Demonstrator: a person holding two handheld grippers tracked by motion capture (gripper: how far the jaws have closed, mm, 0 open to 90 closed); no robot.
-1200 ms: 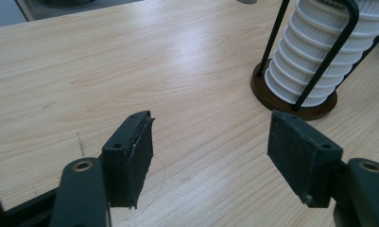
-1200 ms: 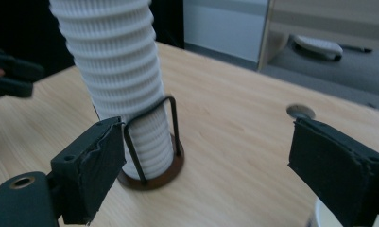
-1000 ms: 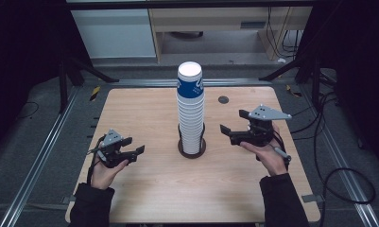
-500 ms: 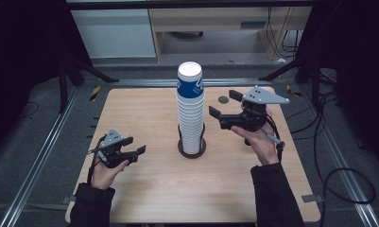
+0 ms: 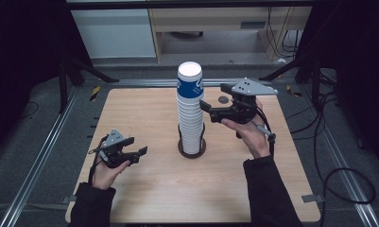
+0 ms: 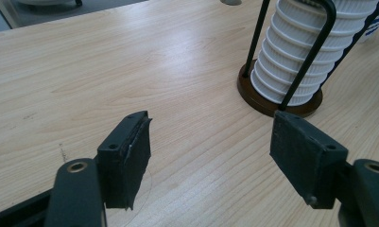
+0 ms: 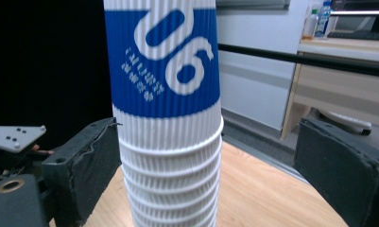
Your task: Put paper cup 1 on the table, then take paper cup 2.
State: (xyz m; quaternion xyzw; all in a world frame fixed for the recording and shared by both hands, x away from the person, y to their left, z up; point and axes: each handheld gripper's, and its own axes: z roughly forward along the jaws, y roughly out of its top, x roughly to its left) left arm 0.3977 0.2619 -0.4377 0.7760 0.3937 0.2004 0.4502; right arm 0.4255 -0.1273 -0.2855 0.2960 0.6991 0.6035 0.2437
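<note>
At mid-table, the stack of paper cups (image 5: pixel 191 111) stands upright in its wire holder (image 5: pixel 192 146). I judge the ribbed cups light and crushable, nested snugly, so I'd pinch the top cup (image 7: pixel 163 61) gently on its blue band. My right gripper (image 5: pixel 207 111) has just been opening; the stack is between its wide jaws, unpressed. My left gripper (image 5: pixel 139 152), likewise opening, holds nothing, well apart. Bare table (image 5: pixel 144 109) lies all round.

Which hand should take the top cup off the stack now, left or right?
Right. The right gripper is raised beside the cup stack, open jaws straddling its upper cups. The left gripper sits low near the table, apart from the stack.
</note>
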